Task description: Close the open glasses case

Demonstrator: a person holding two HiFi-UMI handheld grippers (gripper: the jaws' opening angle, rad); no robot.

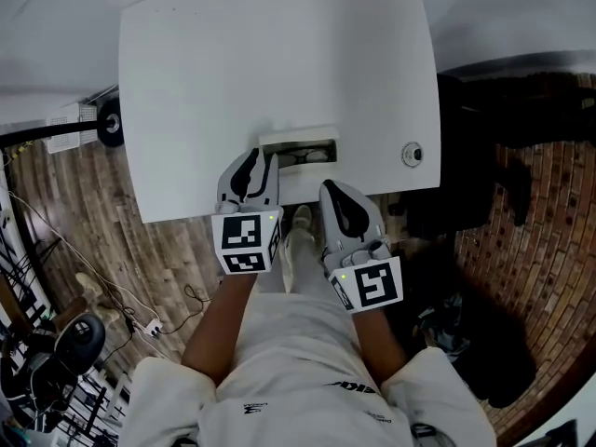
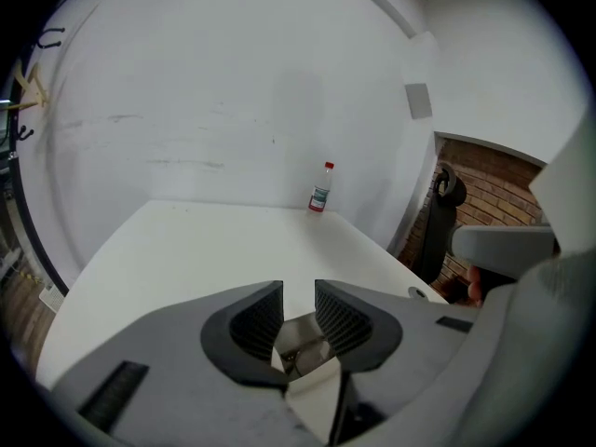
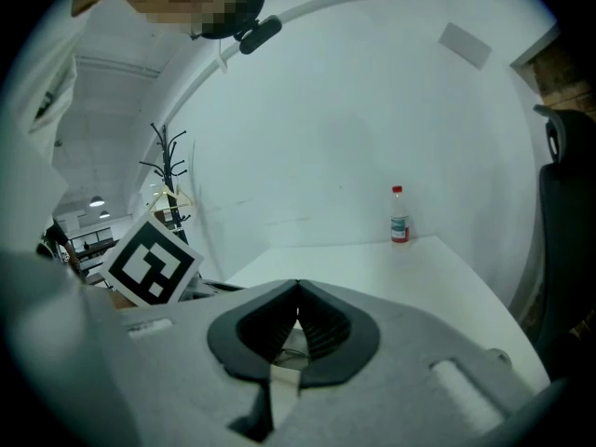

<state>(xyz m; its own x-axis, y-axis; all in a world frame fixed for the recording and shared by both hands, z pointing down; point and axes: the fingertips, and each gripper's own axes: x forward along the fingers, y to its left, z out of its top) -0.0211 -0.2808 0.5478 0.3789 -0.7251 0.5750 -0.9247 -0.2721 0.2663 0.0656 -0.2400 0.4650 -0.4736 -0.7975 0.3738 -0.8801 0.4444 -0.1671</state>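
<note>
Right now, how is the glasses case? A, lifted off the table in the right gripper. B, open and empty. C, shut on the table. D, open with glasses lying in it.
D: the glasses case sits open near the front edge of the table, and the glasses show inside it in the head view.

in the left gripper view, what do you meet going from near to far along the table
left gripper → open glasses case, lying just past the jaws → bottle
</note>
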